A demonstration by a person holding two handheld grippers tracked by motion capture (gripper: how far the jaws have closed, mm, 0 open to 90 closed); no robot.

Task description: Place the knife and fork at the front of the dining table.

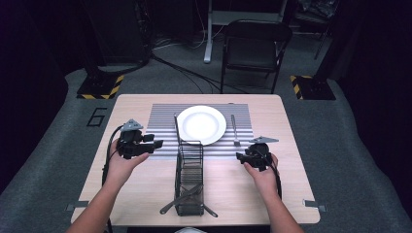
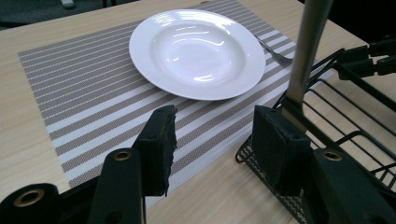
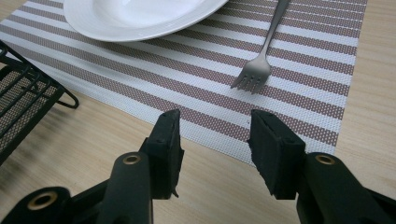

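Observation:
A white plate [image 1: 201, 124] [image 2: 196, 51] [image 3: 140, 18] sits on a striped placemat [image 1: 163, 126] [image 2: 93, 98] [image 3: 303, 93]. To its right lies a fork [image 1: 234, 130] [image 2: 275, 53] [image 3: 261, 60], tines toward me. A black wire cutlery basket [image 1: 190, 174] [image 2: 355, 116] [image 3: 23, 102] lies at the table's middle, with utensils [image 1: 182, 199] poking out of its near end. A metal utensil handle [image 1: 176, 127] [image 2: 306, 51] stands upright at its far end, just beyond one jaw of my left gripper [image 1: 156, 144] [image 2: 217, 135]. That gripper is open and empty. My right gripper [image 1: 241, 156] [image 3: 215, 140] is open, short of the fork.
The wooden table [image 1: 243, 194] has bare room on both sides of the basket. A black folding chair [image 1: 255, 46] stands beyond the far edge. Cables and yellow-striped stand bases [image 1: 99, 87] lie on the floor behind.

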